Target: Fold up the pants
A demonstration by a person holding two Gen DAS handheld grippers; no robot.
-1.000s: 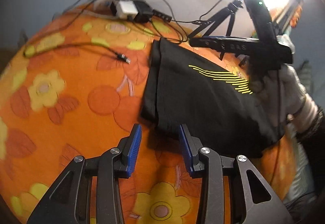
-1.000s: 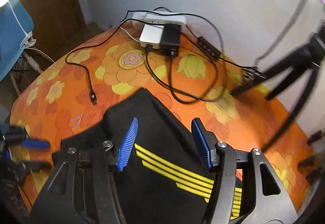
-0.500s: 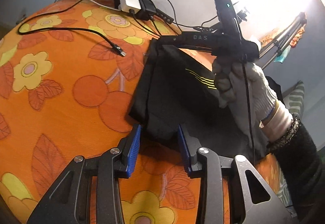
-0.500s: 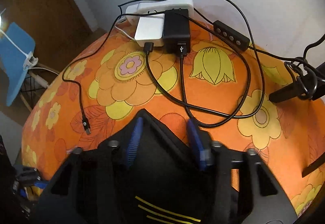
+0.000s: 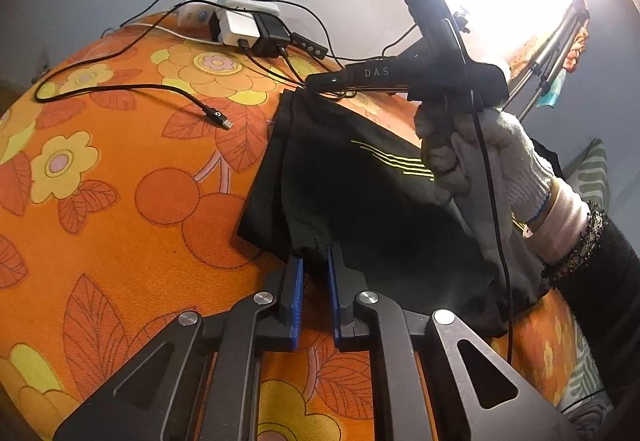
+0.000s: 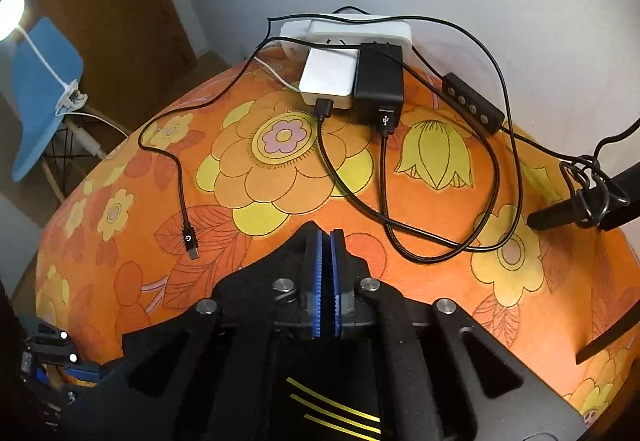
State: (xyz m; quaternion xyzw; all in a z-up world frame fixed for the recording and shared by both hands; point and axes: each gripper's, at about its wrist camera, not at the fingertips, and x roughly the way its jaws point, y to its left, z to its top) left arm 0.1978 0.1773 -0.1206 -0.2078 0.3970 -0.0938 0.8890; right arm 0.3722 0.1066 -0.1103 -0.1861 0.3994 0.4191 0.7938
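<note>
Both grippers (image 5: 313,267) (image 6: 326,241) have closed, pinching the pants' (image 5: 360,201) corners.

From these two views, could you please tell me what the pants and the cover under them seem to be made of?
Pants: black, matte woven or knit fabric, probably synthetic sportswear; it drapes in soft folds and carries printed yellow stripes.
Cover: orange flowered cloth with a dull, slightly fuzzy surface, perhaps fleece or velour; the fibre cannot be told.

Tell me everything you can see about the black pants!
The black pants look like soft, dark cloth with thin yellow stripes. They lie folded in layers on the orange flowery cover. The left claw is closing on their near edge, with cloth between its blue pads. The right claw is closing on the far corner, near the charger cables.
</note>
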